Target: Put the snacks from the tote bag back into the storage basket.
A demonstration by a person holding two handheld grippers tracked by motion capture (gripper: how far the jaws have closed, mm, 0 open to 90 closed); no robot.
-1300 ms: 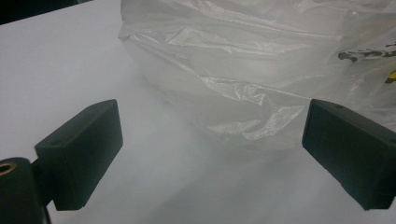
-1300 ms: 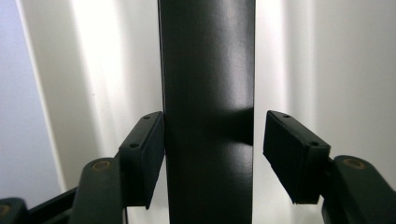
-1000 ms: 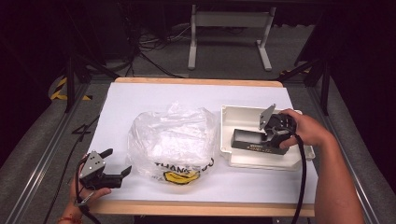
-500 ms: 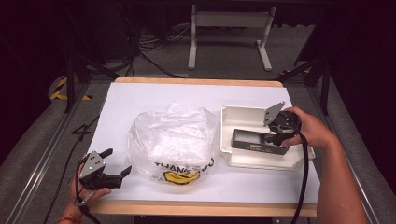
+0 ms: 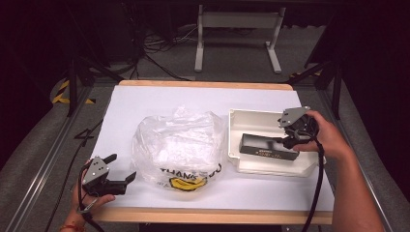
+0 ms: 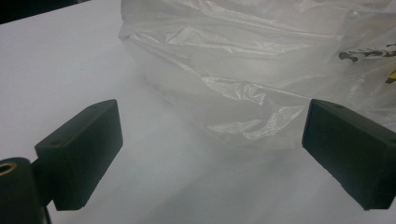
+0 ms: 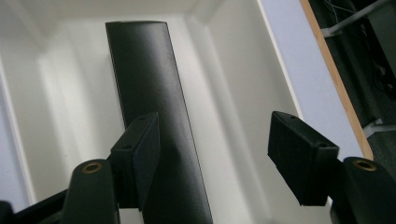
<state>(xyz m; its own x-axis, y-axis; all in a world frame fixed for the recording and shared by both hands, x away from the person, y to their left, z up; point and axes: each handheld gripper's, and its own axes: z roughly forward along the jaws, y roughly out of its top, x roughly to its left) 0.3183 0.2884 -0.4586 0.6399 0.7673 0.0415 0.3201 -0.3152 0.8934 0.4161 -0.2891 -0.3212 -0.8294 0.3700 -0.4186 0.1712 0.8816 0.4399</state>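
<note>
Just released: you had the right gripper [image 7: 212, 158] half open, holding nothing, over the box [image 5: 268, 147] lying in the tray [image 5: 235, 126].
You did well to let its jaws, which had just been opening, clear the box before lifting; the left gripper [image 5: 122, 180] waited wide open beside the bag [image 5: 176, 145].

A long black box [image 5: 269, 147] with small pale lettering on its near side lies flat in a white rectangular tray [image 5: 251, 118] at the table's 3 o'clock side. It runs lengthwise from 9 to 3 o'clock across the tray's middle, its far end near the tray's wall [image 7: 140, 56].
</note>
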